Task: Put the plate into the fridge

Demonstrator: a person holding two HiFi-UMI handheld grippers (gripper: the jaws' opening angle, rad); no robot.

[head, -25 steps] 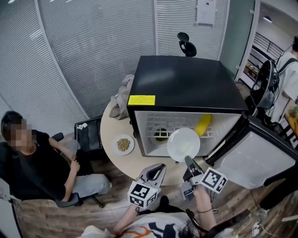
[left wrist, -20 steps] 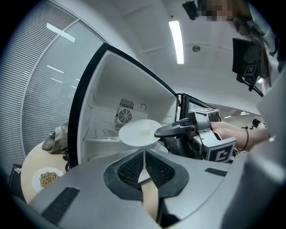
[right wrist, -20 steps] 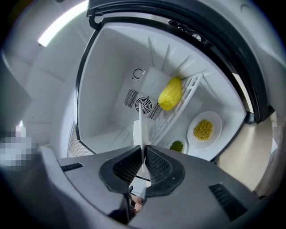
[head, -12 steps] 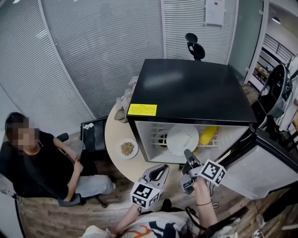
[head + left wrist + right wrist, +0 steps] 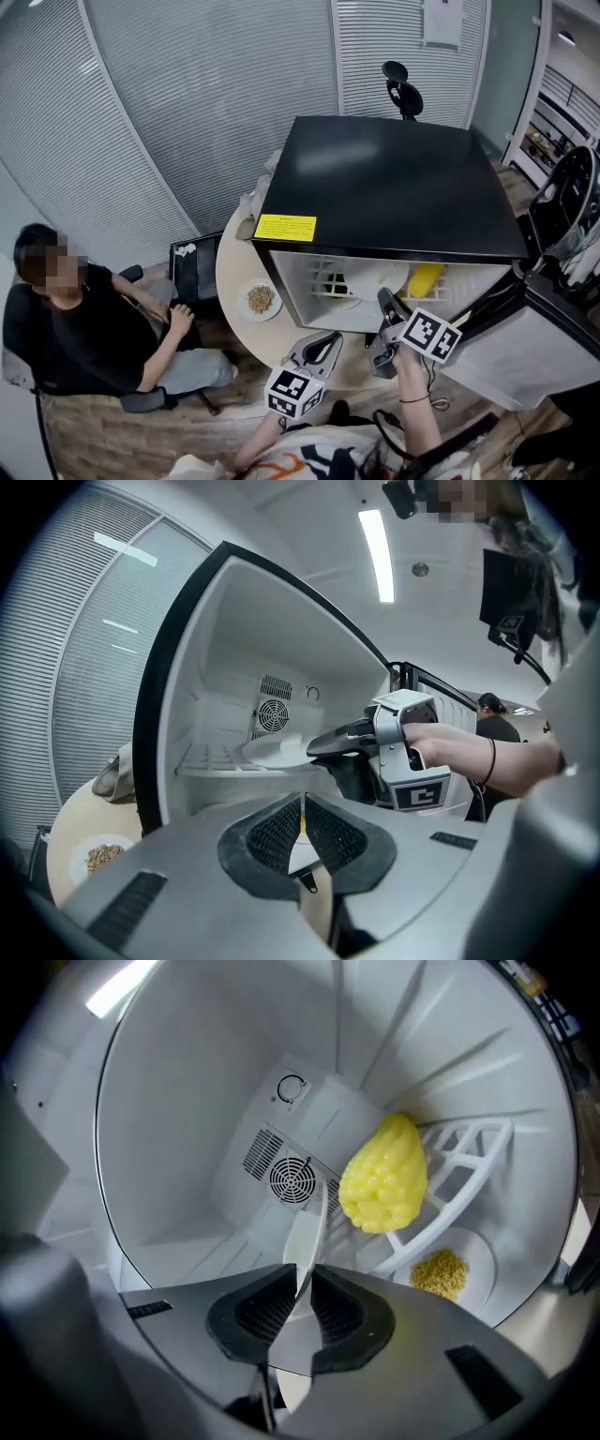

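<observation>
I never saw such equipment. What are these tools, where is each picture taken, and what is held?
A person holds two hand grippers. One picture looks down from the head; the others look along each gripper's jaws. A black mini fridge stands open on a round beige table, beside a small dish of grain. Inside the fridge, near a yellow corn cob, the right gripper has a white round plate between its jaws, which are starting to open. The left gripper is shut, empty.

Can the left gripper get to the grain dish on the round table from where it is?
Probably yes. The left gripper hangs empty, jaws together, outside the fridge; the grain dish sits on the table beside it, nothing visibly between.
</observation>
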